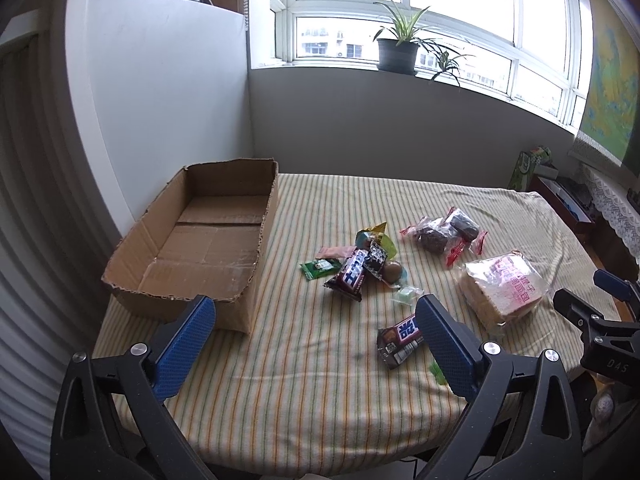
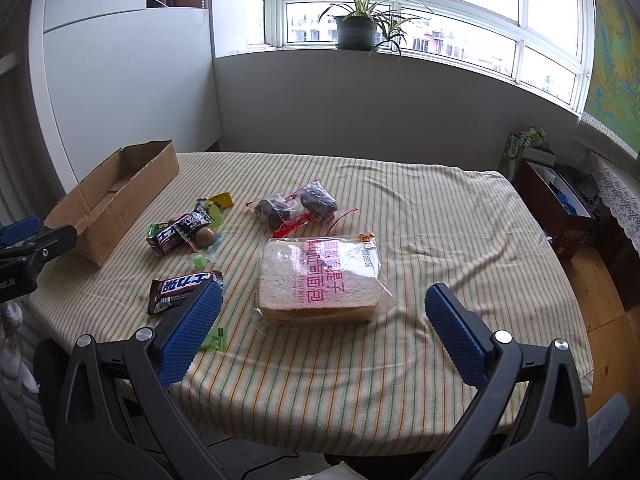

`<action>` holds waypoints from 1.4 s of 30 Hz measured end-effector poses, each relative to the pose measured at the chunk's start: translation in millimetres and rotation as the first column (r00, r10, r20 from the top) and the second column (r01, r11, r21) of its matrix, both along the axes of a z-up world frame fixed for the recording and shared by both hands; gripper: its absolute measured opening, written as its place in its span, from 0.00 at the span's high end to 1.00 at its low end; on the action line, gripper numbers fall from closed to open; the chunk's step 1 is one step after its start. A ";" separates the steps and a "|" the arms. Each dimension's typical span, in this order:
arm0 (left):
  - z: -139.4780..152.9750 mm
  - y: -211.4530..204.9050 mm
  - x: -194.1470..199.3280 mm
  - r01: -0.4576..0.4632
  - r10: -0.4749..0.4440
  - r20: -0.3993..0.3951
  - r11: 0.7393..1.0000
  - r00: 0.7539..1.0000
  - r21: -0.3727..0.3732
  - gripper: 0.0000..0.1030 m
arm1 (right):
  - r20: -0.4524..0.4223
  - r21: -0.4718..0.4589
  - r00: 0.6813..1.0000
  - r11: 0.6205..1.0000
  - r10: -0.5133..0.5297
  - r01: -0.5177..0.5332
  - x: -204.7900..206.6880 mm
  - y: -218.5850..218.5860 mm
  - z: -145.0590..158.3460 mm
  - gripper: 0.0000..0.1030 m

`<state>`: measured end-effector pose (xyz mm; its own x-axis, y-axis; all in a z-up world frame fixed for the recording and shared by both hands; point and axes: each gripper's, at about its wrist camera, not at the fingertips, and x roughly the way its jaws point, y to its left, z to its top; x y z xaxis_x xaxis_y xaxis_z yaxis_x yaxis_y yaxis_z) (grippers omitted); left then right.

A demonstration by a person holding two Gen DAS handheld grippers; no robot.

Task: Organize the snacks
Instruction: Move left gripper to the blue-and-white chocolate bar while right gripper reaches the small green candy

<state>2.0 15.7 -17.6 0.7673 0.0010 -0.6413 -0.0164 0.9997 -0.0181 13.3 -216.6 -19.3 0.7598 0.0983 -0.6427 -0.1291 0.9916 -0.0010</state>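
Observation:
An empty open cardboard box (image 1: pixel 208 236) (image 2: pixel 116 196) sits at the table's left. Loose snacks lie on the striped cloth: a bagged bread loaf (image 2: pixel 320 280) (image 1: pixel 502 286), two dark cakes in clear wrappers (image 2: pixel 296 206) (image 1: pixel 444 234), a pile of small sweets with a chocolate bar (image 1: pixel 352 270) (image 2: pixel 182 230), and a second chocolate bar (image 1: pixel 400 338) (image 2: pixel 180 290). My left gripper (image 1: pixel 316 316) is open and empty above the near table edge, between box and bar. My right gripper (image 2: pixel 324 304) is open and empty, with the bread just ahead of it.
A small green candy (image 2: pixel 214 338) lies by the right gripper's left finger. A potted plant (image 2: pixel 356 28) stands on the windowsill. A green carton (image 2: pixel 520 152) and a dark wooden box (image 2: pixel 556 204) stand right of the table. A white cabinet (image 1: pixel 160 92) stands behind the cardboard box.

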 end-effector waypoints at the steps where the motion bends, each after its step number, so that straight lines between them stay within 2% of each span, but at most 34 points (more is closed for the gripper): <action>1: -1.4 1.1 0.3 0.000 0.000 -0.005 1.000 1.000 -0.003 0.04 | -0.005 0.000 1.000 1.000 0.011 -0.011 -0.8 1.9 -1.7 0.00; 7: -8.5 1.1 2.5 0.026 -0.027 -0.036 0.999 0.999 -0.028 0.11 | -0.059 0.004 0.994 0.996 0.089 -0.089 -6.0 20.6 -18.6 0.00; 9: -10.5 0.1 3.9 0.038 -0.039 -0.042 0.999 0.998 -0.033 0.14 | -0.081 0.008 0.990 0.993 0.119 -0.119 -7.0 27.8 -25.1 0.07; 13: -19.5 -3.8 8.9 0.084 -0.089 -0.073 0.995 0.993 -0.060 0.21 | -0.121 0.039 0.976 0.983 0.180 -0.177 -6.4 40.2 -39.6 0.10; 17: -37.1 -15.1 18.0 0.165 -0.176 -0.134 0.982 0.975 -0.089 0.32 | -0.163 0.059 0.955 0.969 0.246 -0.240 -4.2 52.9 -53.1 0.23; 18: -41.3 -17.6 20.6 0.182 -0.194 -0.147 0.979 0.970 -0.094 0.38 | -0.173 0.062 0.951 0.966 0.257 -0.250 -3.1 55.5 -56.6 0.24; 20: -47.2 -21.6 24.3 0.204 -0.218 -0.165 0.974 0.962 -0.096 0.42 | -0.192 0.065 0.943 0.962 0.272 -0.264 -1.1 59.1 -62.7 0.26; 24: -53.5 -26.4 30.8 0.246 -0.262 -0.184 0.963 0.947 -0.106 0.45 | -0.224 0.076 0.928 0.955 0.297 -0.287 3.2 63.9 -71.8 0.39; 32: -59.4 -40.7 44.2 0.352 -0.366 -0.231 0.931 0.901 -0.101 0.47 | -0.240 0.062 0.912 0.943 0.332 -0.327 11.6 72.7 -80.0 0.45; 42: -76.0 -55.9 69.9 0.417 -0.423 -0.276 0.905 0.863 -0.083 0.47 | -0.245 0.056 0.900 0.932 0.361 -0.358 16.4 72.0 -80.0 0.47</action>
